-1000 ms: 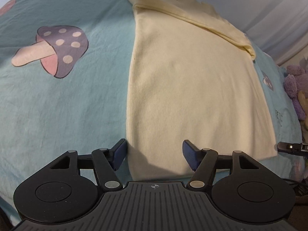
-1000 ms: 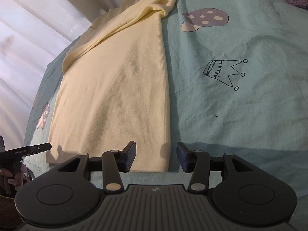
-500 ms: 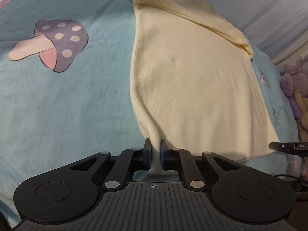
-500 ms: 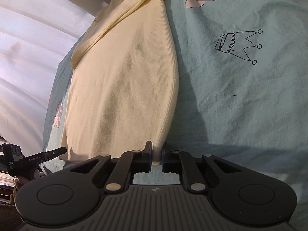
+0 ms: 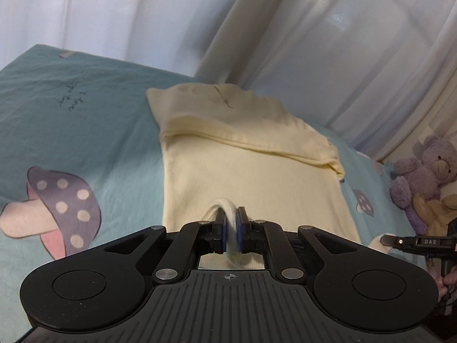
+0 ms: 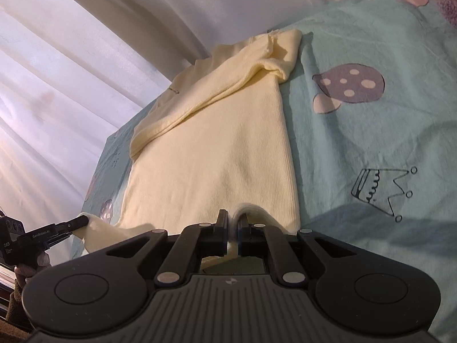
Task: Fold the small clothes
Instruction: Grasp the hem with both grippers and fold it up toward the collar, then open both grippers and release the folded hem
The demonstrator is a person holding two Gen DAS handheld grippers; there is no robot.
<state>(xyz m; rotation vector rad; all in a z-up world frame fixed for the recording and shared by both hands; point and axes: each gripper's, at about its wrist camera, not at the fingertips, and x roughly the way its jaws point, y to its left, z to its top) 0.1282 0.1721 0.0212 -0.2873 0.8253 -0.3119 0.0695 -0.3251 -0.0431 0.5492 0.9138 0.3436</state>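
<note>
- While the pale yellow top (image 5: 254, 177) lies on the teal bedsheet (image 5: 85, 131) ahead of both tools, my left gripper (image 5: 231, 228) pinches its near hem, raised in a small fold between the pads.
- My right gripper (image 6: 234, 228) clamps the hem's other corner the same way.
- A folded sleeve (image 6: 217, 88) crosses the garment's far end.
- A purple teddy bear (image 5: 425, 174) sits off to the right of my left gripper, white curtains (image 5: 328, 43) beyond.
</note>
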